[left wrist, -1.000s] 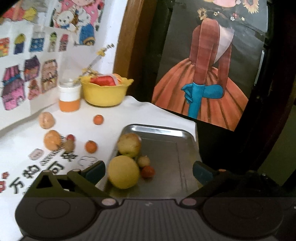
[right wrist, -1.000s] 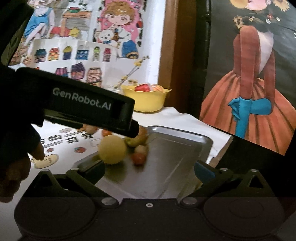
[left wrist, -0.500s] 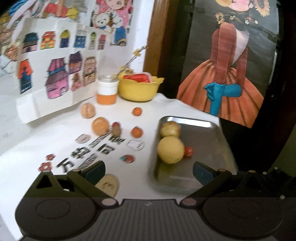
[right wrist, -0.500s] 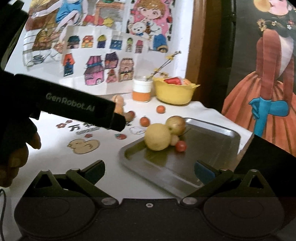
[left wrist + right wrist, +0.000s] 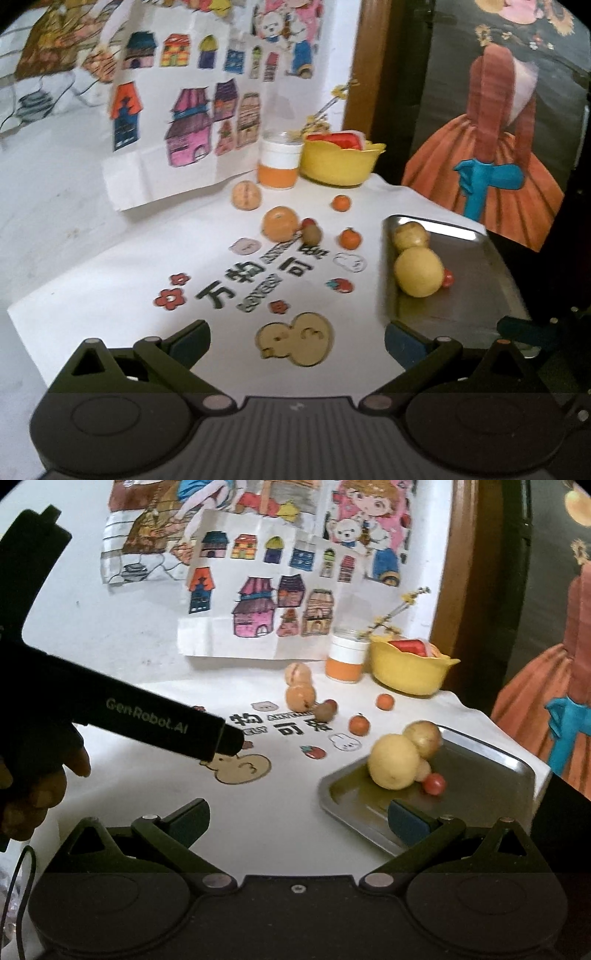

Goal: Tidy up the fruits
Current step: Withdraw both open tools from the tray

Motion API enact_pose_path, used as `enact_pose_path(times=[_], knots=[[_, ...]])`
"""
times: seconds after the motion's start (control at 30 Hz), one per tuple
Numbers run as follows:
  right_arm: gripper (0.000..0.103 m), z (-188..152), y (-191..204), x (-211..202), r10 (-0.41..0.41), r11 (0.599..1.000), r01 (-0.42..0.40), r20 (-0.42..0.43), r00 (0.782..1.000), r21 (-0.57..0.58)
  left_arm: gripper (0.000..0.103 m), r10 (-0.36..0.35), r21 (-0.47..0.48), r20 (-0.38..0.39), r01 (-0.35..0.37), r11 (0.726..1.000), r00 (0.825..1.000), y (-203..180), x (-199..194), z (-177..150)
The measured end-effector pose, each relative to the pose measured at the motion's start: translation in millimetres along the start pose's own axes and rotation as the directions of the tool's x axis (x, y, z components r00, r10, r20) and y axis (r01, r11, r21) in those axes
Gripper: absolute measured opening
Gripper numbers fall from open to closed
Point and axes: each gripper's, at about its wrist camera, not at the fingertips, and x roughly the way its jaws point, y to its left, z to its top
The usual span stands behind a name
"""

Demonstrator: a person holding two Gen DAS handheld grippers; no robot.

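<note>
A steel tray [image 5: 476,295] [image 5: 487,775] at the table's right end holds a large yellow fruit [image 5: 418,272] [image 5: 394,761], a yellowish apple [image 5: 410,235] [image 5: 423,734], a small pale fruit [image 5: 422,769] and a small red fruit [image 5: 448,278] [image 5: 434,784]. On the white cloth lie a large orange [image 5: 280,223] [image 5: 300,698], a peach-coloured fruit [image 5: 246,195] [image 5: 297,672], a kiwi [image 5: 312,233] [image 5: 324,709] and two small oranges [image 5: 349,238] [image 5: 340,203]. My left gripper [image 5: 297,341] is open and empty over the cloth. My right gripper [image 5: 299,821] is open and empty near the tray's front corner.
A yellow bowl [image 5: 338,162] [image 5: 410,674] with red items and an orange-and-white jar [image 5: 277,164] [image 5: 347,659] stand at the back by the wall. Drawings cover the wall. The left gripper's body [image 5: 122,716] reaches in from the left.
Both grippers have pulled back and swung left, away from the tray. More of the white cloth and its loose fruits shows. Both stay open and empty.
</note>
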Motion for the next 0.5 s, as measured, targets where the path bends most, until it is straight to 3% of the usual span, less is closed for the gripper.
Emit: enact_pose_path(times=[0.5], knots=[[0.102,51,-12,41,0.011,0.991,-0.005,0.043,0.999,-0.137,0.102,0.061,-0.053,-0.042,-0.063,0.997,0.997,28,33,33]])
